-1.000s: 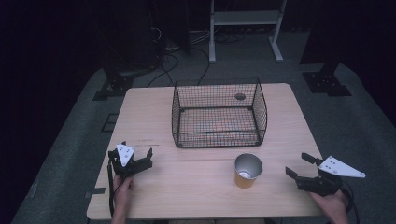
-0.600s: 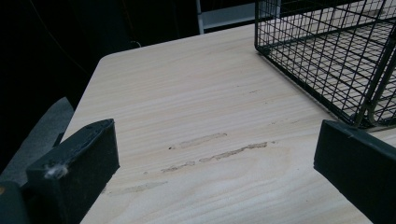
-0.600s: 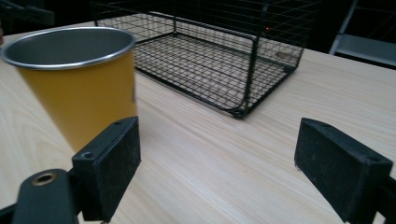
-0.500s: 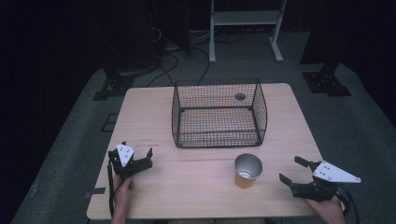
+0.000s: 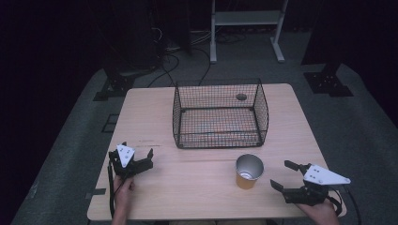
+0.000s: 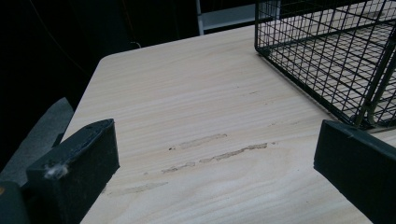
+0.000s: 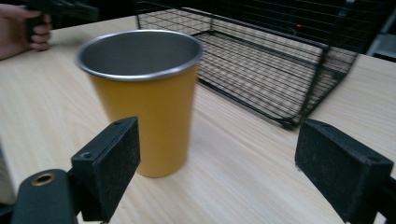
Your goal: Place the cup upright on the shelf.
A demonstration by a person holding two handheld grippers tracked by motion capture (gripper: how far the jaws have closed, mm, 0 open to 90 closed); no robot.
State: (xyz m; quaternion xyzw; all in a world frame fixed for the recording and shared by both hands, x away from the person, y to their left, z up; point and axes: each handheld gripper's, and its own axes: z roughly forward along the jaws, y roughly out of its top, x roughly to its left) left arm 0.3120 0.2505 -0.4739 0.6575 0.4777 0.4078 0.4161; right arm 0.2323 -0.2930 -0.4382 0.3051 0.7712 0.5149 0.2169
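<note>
We see both grippers' fingers released: right gripper [image 5: 282,176] near the upright cup [image 5: 248,171]; left gripper [image 5: 136,154] apart. Cage [image 5: 219,115] behind, nothing between.

You're gripping two black two-jaw grippers, left gripper [image 5: 133,162] and right gripper [image 5: 287,176], each wearing a grey triangular plate and trailing black cable.

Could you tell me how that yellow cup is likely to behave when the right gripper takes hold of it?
The yellow cup looks rigid, with a metal rim and lining, so it should probably not crumple between the open jaws of the right gripper. It stands tall on a narrower base, so a high sideways nudge could tip it. Its smooth tapered wall might slip upward under a light grip.
</note>
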